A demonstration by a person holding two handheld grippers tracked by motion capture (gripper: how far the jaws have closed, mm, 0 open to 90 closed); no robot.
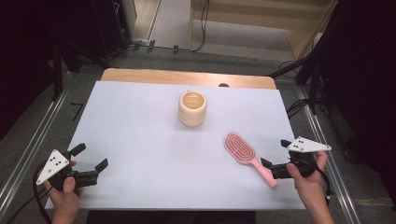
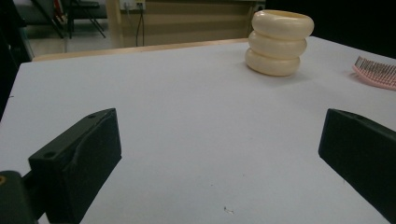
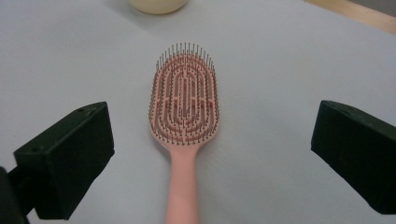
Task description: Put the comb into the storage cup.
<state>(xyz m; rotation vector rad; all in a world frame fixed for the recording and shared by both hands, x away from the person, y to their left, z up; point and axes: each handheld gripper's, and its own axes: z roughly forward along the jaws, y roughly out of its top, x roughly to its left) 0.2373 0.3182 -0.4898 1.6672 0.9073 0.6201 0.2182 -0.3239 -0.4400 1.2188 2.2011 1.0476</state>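
One cream ribbed cup (image 1: 192,108) stands at the centre of the frame; one pink hairbrush (image 1: 246,155) lies at the lower right; two grippers, one (image 1: 90,161) lower left, one (image 1: 274,153) lower right; one white table (image 1: 140,140).

We're seeing a cream ribbed cup (image 1: 192,108) standing mid-table (image 1: 140,140) — pink hairbrush (image 1: 246,155) lying bristles-up, well apart, toward the right edge.
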